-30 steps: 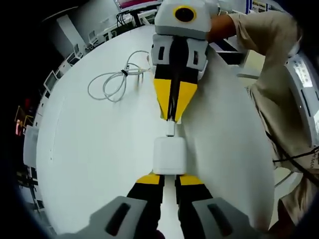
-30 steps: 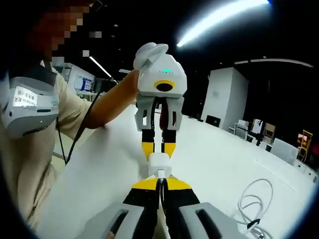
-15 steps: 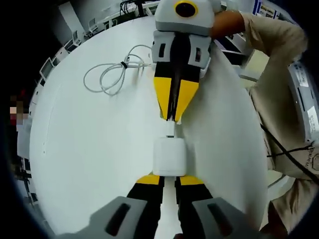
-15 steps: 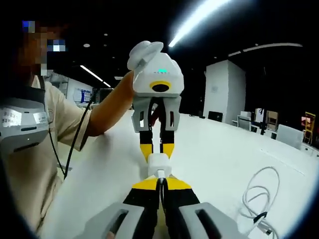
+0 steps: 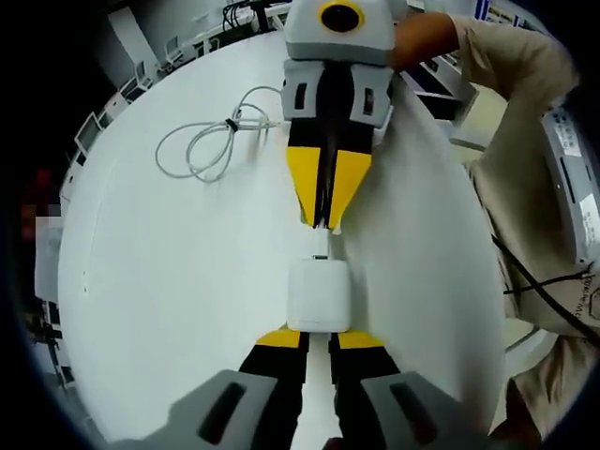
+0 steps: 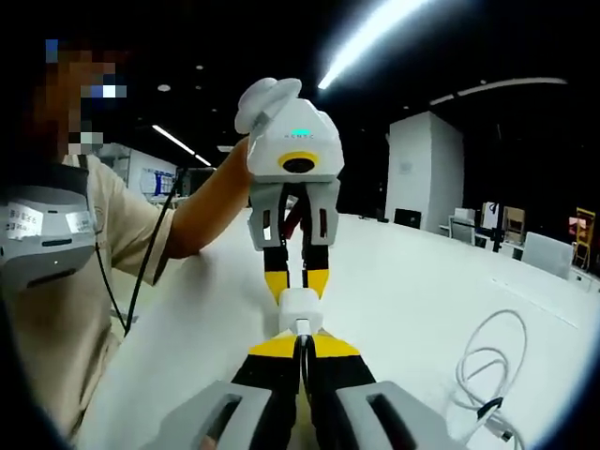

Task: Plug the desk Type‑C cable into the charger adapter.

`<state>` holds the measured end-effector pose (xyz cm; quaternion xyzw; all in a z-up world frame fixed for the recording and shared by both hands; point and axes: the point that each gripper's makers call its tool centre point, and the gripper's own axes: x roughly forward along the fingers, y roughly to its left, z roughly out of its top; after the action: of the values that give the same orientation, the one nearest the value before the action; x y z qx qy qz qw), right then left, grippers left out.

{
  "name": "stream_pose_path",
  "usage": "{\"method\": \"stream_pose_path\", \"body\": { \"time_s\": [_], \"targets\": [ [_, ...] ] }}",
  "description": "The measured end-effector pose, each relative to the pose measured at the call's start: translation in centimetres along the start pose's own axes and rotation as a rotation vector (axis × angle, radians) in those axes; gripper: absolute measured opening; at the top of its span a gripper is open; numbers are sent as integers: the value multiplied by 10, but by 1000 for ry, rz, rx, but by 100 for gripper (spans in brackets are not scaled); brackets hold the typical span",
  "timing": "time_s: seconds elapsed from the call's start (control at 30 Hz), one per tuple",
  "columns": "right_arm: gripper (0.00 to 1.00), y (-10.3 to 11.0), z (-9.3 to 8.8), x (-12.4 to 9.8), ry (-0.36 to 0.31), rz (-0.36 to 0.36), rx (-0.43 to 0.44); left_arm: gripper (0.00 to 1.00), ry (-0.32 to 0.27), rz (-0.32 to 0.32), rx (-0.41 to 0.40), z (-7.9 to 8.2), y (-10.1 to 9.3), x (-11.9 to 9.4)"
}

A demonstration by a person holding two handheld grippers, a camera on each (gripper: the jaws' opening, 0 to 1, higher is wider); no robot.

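One smooth white square charger adapter [image 5: 319,295], rounded corners, pinched in the left claw [image 5: 318,335] above the matte white worktop [image 5: 178,281]. The right claw [image 5: 323,223] is pressed together on the Type-C plug [image 5: 321,246], which sits right at the adapter's far end. One loose coil of white cable [image 5: 202,150] lies far left.

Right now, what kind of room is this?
Probably a big office or lab: a long white table, rows of chairs along it, and strip lights on a dark ceiling.
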<state>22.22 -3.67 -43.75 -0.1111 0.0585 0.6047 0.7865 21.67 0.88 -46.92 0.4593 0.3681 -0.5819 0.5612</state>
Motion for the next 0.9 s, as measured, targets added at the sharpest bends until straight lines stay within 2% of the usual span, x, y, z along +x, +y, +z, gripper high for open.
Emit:
{"method": "stream_pose_path", "body": {
  "time_s": [0.5,0.57,0.6,0.9],
  "targets": [
    [5,-2,-1,-3,3,-8,7,11,12,-11,10,3,0,2],
    [5,-3,1,-3,-7,-12,1,11,13,-14,42,5,1,3],
    [4,-3,-2,-4,3,-10,-6,11,19,-3,7,4,1,4],
    [5,-5,-5,-3,3,-13,-2,11,36,8,31,4,3,4]
  ]
}}
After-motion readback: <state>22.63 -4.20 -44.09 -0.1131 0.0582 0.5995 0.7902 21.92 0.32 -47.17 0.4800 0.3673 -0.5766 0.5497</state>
